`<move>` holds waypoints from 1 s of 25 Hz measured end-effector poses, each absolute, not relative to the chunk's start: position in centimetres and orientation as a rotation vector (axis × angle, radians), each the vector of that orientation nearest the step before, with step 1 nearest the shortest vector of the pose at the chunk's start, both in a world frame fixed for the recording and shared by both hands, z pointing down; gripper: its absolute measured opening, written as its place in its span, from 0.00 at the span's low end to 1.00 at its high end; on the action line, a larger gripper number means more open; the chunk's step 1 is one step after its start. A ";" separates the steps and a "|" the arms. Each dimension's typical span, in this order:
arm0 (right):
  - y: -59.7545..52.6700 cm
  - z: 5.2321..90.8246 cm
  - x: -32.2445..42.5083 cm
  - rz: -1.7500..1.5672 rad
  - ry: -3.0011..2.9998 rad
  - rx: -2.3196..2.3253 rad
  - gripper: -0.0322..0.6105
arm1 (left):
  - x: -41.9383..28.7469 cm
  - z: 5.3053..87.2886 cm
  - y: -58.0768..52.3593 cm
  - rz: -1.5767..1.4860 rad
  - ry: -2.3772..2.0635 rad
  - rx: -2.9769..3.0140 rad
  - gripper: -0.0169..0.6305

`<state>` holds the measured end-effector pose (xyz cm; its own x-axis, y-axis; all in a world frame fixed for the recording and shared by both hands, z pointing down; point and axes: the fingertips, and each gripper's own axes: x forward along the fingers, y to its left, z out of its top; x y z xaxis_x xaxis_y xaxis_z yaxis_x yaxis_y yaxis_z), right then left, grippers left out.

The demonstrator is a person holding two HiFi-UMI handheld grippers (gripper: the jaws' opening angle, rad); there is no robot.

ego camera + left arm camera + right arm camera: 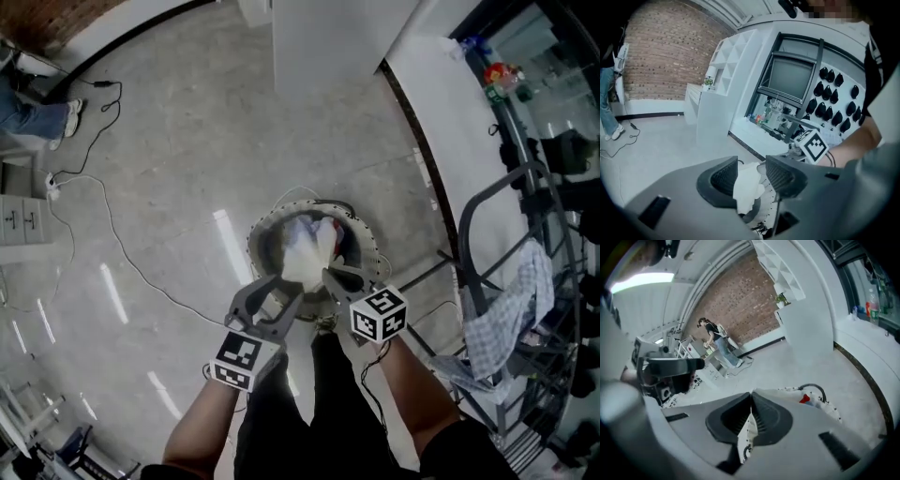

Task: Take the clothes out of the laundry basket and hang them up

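The round laundry basket (256, 236) stands on the floor below me, with mixed clothes inside. A white garment (306, 262) rises out of it. My right gripper (330, 276) is shut on this garment; in the right gripper view its jaws (751, 416) meet on a white fold with dark print (747, 436). My left gripper (284, 287) hovers beside it on the left, open. In the left gripper view the white cloth (747, 188) hangs in the gap between the pads, with space to the right pad. The basket's rim (769, 199) shows beneath.
A dark metal drying rack (487, 206) stands at the right with a checked cloth (511, 302) draped on it. A white cabinet (328, 37) lies ahead. Cables (94, 202) trail over the floor at left. Another person's legs (37, 114) show far left.
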<state>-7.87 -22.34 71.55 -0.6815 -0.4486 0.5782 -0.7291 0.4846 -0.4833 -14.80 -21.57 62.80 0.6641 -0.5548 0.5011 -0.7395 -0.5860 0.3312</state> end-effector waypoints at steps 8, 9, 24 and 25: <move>-22.3 54.7 -6.2 1.013 -2.652 0.967 0.07 | -13.4 53.0 -22.2 0.490 -0.984 2.466 0.32; -22.2 52.5 -6.0 1.003 -2.690 0.951 0.07 | -13.2 51.8 -22.1 0.494 -0.984 2.479 0.32; -18.3 30.7 -2.2 0.717 -3.100 0.673 0.07 | -9.4 40.4 -21.1 0.558 -0.908 2.675 0.41; -17.9 29.7 -2.0 0.684 -3.114 0.641 0.07 | -9.3 39.8 -21.3 0.525 -0.908 2.661 0.41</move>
